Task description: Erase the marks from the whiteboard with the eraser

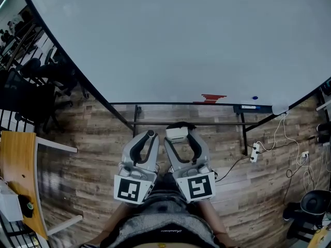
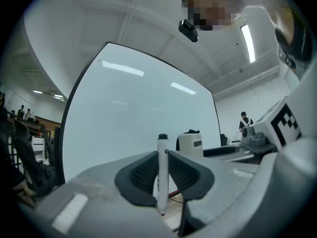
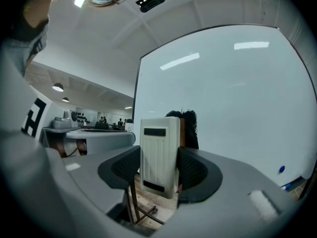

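Left gripper held low near person's waist, jaws pinched narrow on upright marker, likely parked clear of work. Just beside it, right gripper clamps white eraser by its sides, block standing up out of jaws, apparently readied for wiping. Eraser well apart from whiteboard ahead. Board's broad face looks clean; red patch and blue dot sit at lower edge, right of grippers: probable targets.
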Tool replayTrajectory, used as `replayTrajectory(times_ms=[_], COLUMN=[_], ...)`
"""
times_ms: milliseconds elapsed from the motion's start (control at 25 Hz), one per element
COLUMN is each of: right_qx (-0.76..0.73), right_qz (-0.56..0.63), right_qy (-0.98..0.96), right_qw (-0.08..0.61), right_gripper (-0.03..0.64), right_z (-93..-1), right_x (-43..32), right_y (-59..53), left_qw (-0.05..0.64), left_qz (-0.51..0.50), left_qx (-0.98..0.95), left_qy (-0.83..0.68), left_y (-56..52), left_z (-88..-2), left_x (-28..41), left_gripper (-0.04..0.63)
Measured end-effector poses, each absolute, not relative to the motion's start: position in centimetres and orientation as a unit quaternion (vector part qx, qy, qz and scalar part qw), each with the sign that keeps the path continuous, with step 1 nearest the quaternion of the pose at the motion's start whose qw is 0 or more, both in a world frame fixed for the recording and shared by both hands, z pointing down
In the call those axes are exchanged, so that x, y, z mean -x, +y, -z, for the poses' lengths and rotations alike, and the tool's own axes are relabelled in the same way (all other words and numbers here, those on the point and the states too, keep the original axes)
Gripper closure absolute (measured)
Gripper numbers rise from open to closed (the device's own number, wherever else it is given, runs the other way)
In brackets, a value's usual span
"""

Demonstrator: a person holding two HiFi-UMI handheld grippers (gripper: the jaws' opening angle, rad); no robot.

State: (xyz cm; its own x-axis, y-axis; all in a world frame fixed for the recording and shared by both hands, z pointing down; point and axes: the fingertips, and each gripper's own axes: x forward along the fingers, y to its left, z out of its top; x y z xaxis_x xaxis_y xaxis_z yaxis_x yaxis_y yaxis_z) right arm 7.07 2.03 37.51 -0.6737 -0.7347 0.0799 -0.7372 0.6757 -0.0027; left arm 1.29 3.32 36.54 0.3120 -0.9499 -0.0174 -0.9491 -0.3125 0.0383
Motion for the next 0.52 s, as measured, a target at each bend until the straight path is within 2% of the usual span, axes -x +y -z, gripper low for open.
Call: replayTrajectory(times_ms=[520], right_qx=[-0.399], right_qz=[-0.011], right_qy=[-0.916], right_qw=[0.038], right_gripper=[0.377], right_z=[-37.3], right_x=[-6.8], right_y=[3.4], left_qw=[-0.009], left_qz=[0.012], left_qx=[-0.814], left_qy=[-0.58], left_y=[4.6], left_z=[-36.4], left_x=[-1.1], left_gripper=[0.525])
